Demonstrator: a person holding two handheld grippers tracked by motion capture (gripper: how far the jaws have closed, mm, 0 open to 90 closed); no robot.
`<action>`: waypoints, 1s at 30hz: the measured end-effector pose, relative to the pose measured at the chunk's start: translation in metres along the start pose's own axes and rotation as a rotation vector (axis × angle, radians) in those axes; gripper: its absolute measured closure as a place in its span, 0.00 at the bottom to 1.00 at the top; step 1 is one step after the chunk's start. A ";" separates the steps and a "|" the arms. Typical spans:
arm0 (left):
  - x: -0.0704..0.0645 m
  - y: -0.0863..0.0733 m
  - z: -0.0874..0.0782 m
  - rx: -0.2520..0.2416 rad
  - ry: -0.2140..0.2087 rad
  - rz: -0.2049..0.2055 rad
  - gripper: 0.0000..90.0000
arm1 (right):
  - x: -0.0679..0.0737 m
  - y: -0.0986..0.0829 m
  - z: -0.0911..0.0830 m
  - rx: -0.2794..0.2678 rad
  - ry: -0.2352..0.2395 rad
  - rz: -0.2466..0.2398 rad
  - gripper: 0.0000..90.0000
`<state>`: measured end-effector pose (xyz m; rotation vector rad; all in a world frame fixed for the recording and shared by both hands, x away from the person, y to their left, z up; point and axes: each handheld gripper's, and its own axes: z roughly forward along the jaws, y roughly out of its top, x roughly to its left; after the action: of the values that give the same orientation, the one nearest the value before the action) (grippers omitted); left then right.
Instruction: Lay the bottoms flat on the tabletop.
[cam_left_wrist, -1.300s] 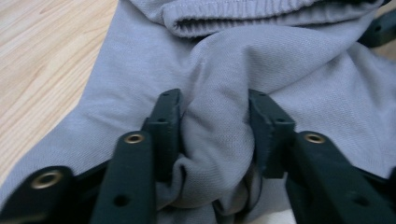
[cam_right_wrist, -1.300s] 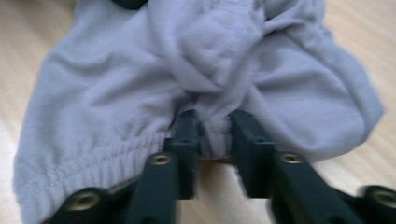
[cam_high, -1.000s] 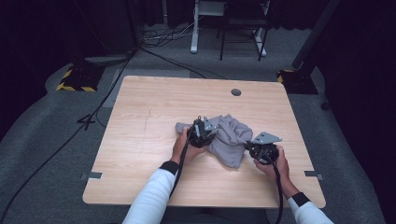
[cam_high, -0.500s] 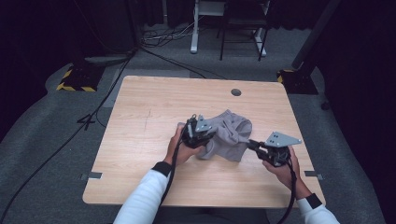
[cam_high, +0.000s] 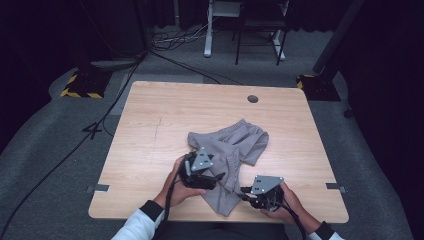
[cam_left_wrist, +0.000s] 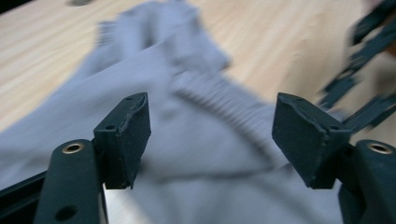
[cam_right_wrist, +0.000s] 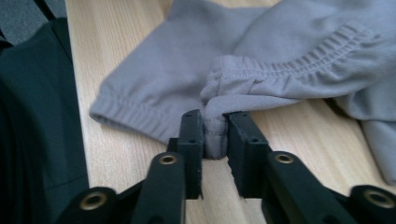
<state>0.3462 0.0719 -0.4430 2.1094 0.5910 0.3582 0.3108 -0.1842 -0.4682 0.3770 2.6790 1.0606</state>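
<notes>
Crumpled grey cotton shorts with a ribbed elastic waistband (cam_high: 235, 150) are spread on the light wooden table (cam_high: 150, 125), just toward 6 o'clock from its centre; a gathered fold of waistband is pinched between the closed jaws of the right gripper (cam_right_wrist: 215, 135), seen at the garment's 5 o'clock edge; the left gripper (cam_left_wrist: 212, 135) is held over the fabric at 7 o'clock, its jaws wide apart and gripping nothing.

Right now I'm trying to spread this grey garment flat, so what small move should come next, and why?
Probably close the left gripper on the cloth beneath it. Its jaws stand open over the grey garment near the ribbed waistband, holding nothing, while the right gripper is already shut on a fold of the elastic edge. With both ends pinched, the bunched cloth could be pulled apart over the table.
</notes>
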 end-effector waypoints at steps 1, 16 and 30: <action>-0.010 0.007 0.014 0.012 -0.024 0.015 0.31 | 0.000 -0.001 0.002 0.000 -0.005 0.008 0.81; 0.012 0.001 0.087 0.216 0.028 -0.046 0.73 | -0.051 -0.029 -0.029 -0.024 -0.108 0.143 0.56; 0.015 0.010 0.072 0.102 -0.012 -0.085 0.52 | -0.124 -0.020 0.002 -0.008 -0.286 0.319 0.53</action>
<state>0.3944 0.0255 -0.4747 2.1746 0.7026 0.2724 0.4250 -0.2372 -0.4682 0.9060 2.4088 1.0073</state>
